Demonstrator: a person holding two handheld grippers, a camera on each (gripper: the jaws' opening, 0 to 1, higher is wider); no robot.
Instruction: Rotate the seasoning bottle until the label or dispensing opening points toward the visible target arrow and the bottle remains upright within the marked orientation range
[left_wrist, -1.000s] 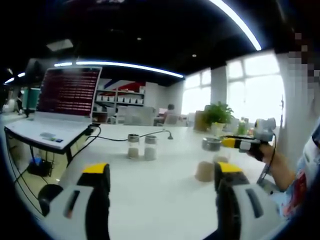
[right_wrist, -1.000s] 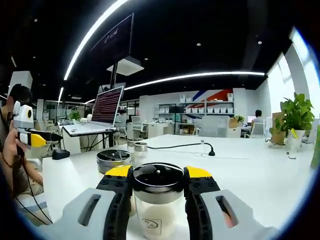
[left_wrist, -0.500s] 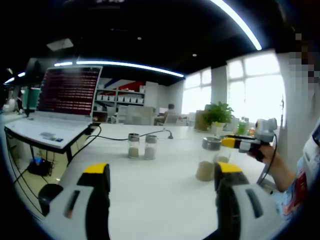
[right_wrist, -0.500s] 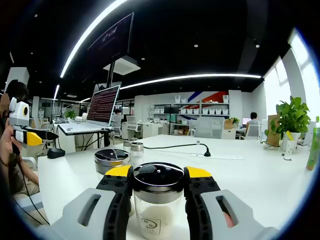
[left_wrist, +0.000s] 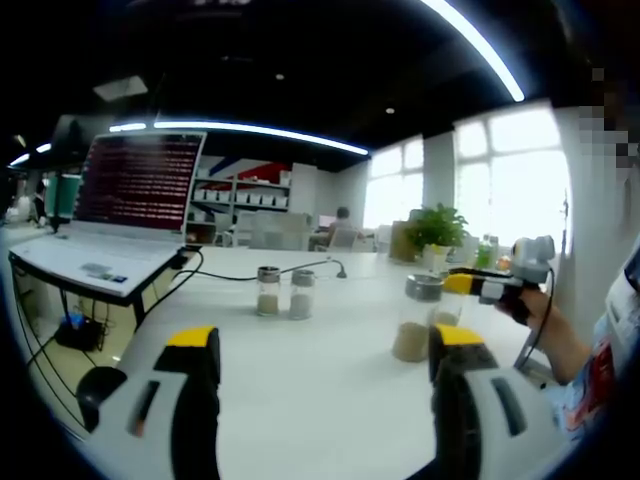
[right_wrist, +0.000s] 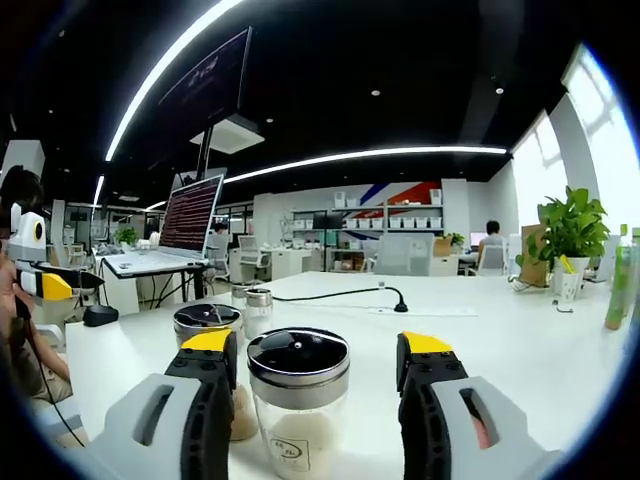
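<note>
Left gripper (left_wrist: 318, 345) spread wide, holding nothing, over the white table (left_wrist: 300, 370). In the left gripper view the seasoning bottle (left_wrist: 418, 318) stands upright at 3 o'clock; the right gripper (left_wrist: 487, 287) sits just beside its lid. Two small shakers (left_wrist: 283, 293) at 12 o'clock, a laptop (left_wrist: 120, 215) at 10.

Right gripper view: right gripper (right_wrist: 318, 360) open, jaws flanking the seasoning bottle (right_wrist: 298, 400) with a gap each side, label low at 6 o'clock. Another jar (right_wrist: 205, 325) just beside at 9 o'clock.

No target arrow visible, so alignment can't be judged. Risk: closing off-centre could tip the bottle or nudge it into the neighbouring jar.
</note>
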